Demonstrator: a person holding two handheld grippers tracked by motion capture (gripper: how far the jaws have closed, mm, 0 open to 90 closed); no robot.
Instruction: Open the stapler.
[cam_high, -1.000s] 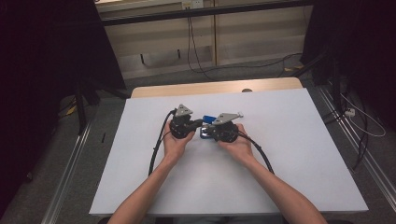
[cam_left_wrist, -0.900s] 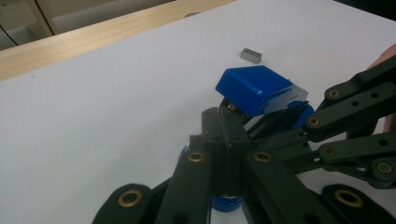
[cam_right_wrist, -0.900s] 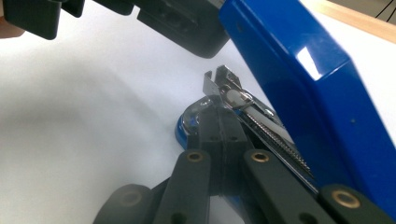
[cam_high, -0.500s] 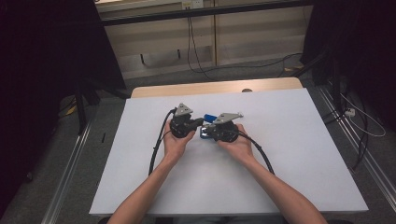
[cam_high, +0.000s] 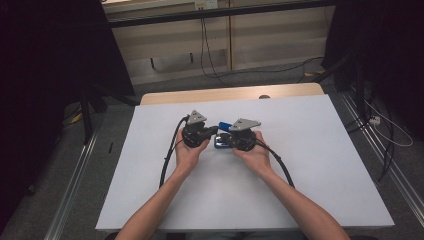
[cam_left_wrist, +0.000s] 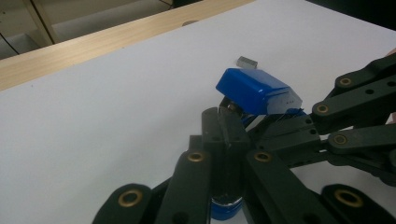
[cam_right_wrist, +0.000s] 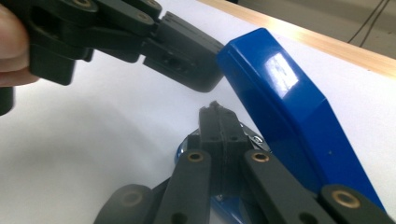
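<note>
Both grippers meet mid-table on one blue stapler (cam_high: 223, 135). The left gripper (cam_left_wrist: 227, 122) has its jaws together under the raised lid; the right gripper (cam_right_wrist: 217, 116) is clamped on the stapler's body. One small staple block (cam_left_wrist: 247, 61) lies beyond on the white table (cam_high: 320, 150).

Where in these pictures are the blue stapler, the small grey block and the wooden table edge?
blue stapler (cam_left_wrist: 254, 91), left gripper view, on its raised blue top cover.
small grey block (cam_left_wrist: 246, 61), left gripper view, on its side face.
wooden table edge (cam_high: 225, 94), high view, on the far strip.
</note>
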